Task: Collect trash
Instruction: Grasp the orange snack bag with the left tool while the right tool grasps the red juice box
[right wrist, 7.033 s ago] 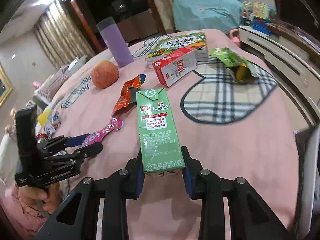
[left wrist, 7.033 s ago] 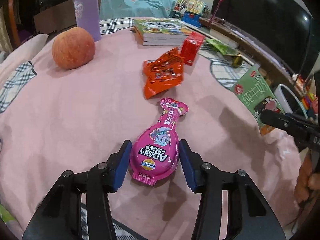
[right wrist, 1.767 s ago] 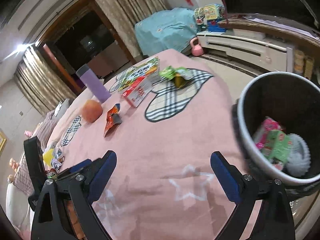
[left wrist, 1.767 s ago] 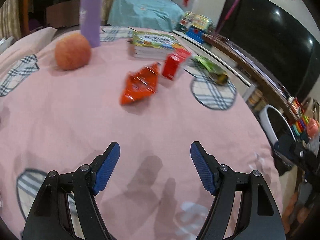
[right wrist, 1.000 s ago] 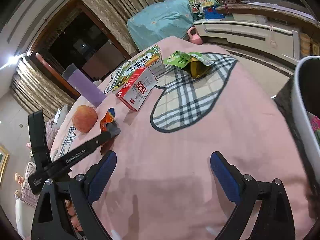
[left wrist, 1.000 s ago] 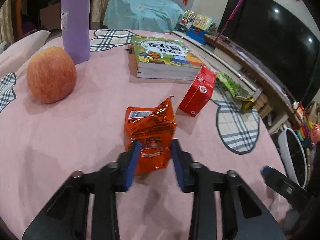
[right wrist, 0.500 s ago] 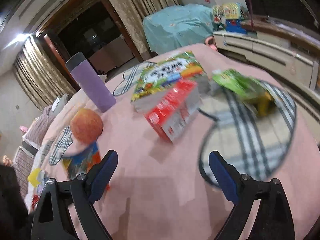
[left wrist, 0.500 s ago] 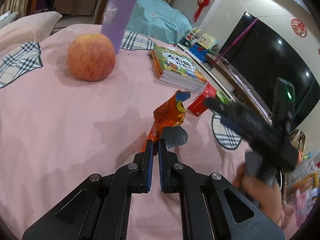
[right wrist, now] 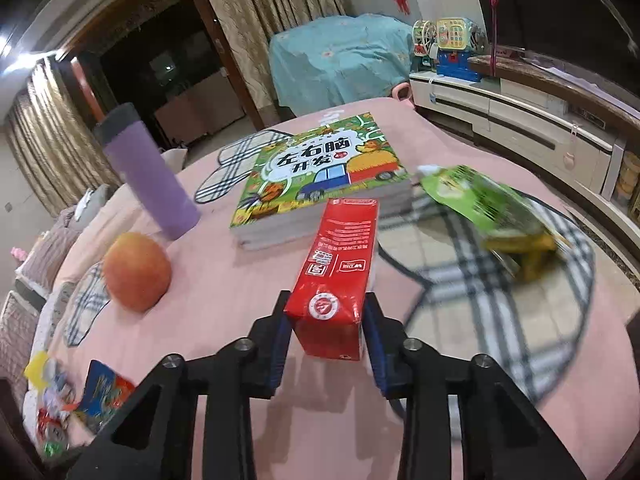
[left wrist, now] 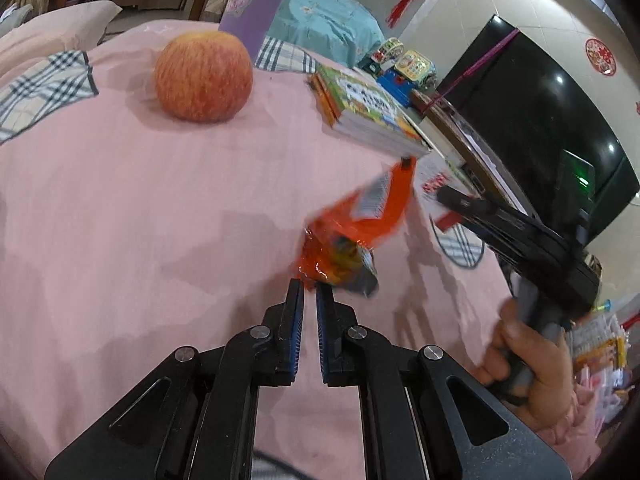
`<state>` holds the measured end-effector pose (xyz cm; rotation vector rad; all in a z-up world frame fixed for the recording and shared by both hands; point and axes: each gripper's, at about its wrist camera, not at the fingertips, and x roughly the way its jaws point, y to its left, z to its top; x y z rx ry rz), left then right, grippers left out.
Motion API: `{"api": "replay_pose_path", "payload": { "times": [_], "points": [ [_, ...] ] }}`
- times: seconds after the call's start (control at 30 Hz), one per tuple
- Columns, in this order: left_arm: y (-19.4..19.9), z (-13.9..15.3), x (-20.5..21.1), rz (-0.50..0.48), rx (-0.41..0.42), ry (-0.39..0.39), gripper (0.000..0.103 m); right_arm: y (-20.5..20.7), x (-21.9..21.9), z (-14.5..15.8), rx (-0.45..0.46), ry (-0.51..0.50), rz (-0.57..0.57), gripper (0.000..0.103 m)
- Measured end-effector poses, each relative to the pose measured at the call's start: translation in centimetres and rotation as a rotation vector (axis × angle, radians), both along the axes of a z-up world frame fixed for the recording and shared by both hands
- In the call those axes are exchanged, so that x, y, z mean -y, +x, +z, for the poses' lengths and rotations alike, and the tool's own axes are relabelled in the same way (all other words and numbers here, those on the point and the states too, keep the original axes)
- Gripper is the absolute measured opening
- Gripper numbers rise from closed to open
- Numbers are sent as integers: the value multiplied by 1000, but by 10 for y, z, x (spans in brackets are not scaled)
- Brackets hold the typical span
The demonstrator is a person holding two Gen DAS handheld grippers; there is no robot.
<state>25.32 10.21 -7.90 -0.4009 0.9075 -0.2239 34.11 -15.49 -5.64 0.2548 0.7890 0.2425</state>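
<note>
My left gripper (left wrist: 310,286) is shut on the bottom edge of a crumpled orange snack wrapper (left wrist: 356,220), which hangs above the pink tablecloth (left wrist: 140,220). In the right wrist view a red drink carton (right wrist: 340,264) stands between the blue pads of my right gripper (right wrist: 326,316). Its jaws are closing and the pads lie against the carton's two sides. A green snack wrapper (right wrist: 492,204) lies to the right on a plaid patch. In the left wrist view the right gripper (left wrist: 444,196) reaches in from the right, held by a hand (left wrist: 532,360).
An apple (right wrist: 136,272), a purple bottle (right wrist: 148,176) and a stack of picture books (right wrist: 320,168) sit further back on the table. Beyond the table's right edge are a low cabinet (right wrist: 520,120) and a dark TV screen (left wrist: 540,120).
The left gripper closed on the orange wrapper and raised it off the cloth. The right gripper moved across the table to the red carton and its wide jaws came in around it.
</note>
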Motion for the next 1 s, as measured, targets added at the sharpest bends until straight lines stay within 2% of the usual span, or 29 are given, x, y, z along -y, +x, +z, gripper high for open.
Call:
{"api": "replay_pose_path", "payload": {
  "times": [0.07,0.13,0.17,0.23,0.37,0.43,0.57,0.83,0.9,0.97,1.0],
  "points": [
    [-12,-2,2,-13,-5,11,14,-24,8,3,3,-4,10,31],
    [-25,-3,4,-13,-6,24,34,-44,13,5,0,-6,22,31],
    [-31,-2,3,-6,0,30,38,-58,17,6,3,-7,27,31],
    [-39,0,2,20,6,41,58,-77,21,8,2,-16,38,31],
    [-42,8,11,25,20,56,60,-112,30,8,6,-19,44,31],
    [-44,14,19,2,35,70,73,-125,36,8,12,-3,33,31],
    [-47,18,31,-8,45,40,75,-146,53,7,32,1,-11,31],
    [-16,8,52,66,-38,-53,75,-154,74,-5,19,38,-33,31],
    [-8,7,59,76,-39,-34,75,-155,76,-7,19,49,-26,31],
    [-3,5,69,75,-39,19,68,-155,78,-8,21,56,-20,31],
    [0,3,75,67,-40,37,51,-156,79,-8,23,59,-18,31]
  ]
}}
